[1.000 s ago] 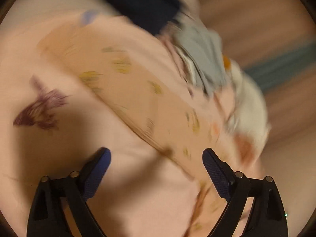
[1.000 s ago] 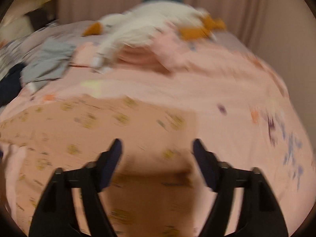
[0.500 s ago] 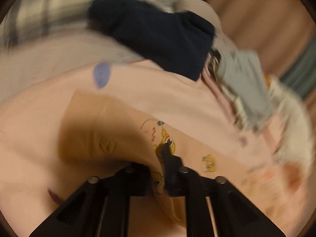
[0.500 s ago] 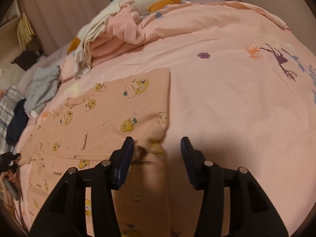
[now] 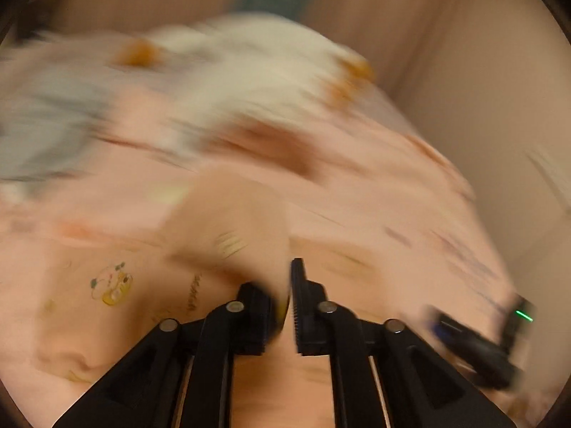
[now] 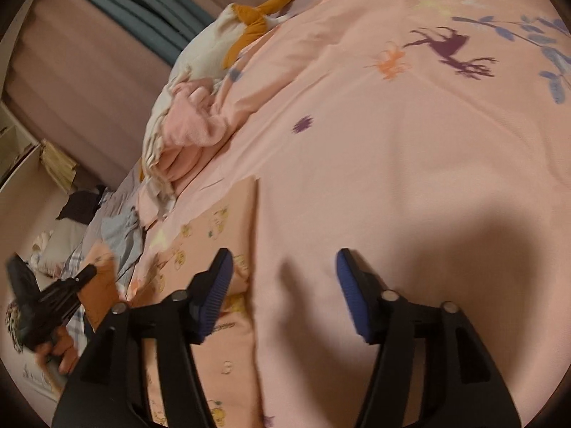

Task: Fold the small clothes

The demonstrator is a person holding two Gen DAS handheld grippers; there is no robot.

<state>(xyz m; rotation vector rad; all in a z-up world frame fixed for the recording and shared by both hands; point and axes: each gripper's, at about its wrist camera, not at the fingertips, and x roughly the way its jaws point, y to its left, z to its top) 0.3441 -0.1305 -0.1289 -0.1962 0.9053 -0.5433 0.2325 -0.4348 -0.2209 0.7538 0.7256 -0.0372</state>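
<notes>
- Mid-fold, by the look of it: left tool (image 5: 287, 296) clamped narrow on a lifted fold of the peach printed garment (image 6: 210, 246), the cloth bunched up and over its jaws.
- Left wrist view heavily blurred; exact edge in the grip impossible to name.
- Right tool (image 6: 283, 296) spread wide, holding nothing, hovering low over the bed cover (image 6: 410, 178).
- Garment spread flat on the bed cover, its straight right edge running just under the right tool's left finger (image 6: 214, 296); right finger over bare cover beside that edge.
- Left tool also visible in the right wrist view, at the garment's far left side, well apart from the right tool.
- Next move, as a judgement: carry the pinched fold across toward the garment's straight right edge, lay it down square, then release; right tool free to pin or grip the near edge for alignment.
- Heap of other clothes (image 6: 185, 132) and a white plush toy (image 6: 214, 50) beyond the garment, near its far end, not touching either tool.
</notes>
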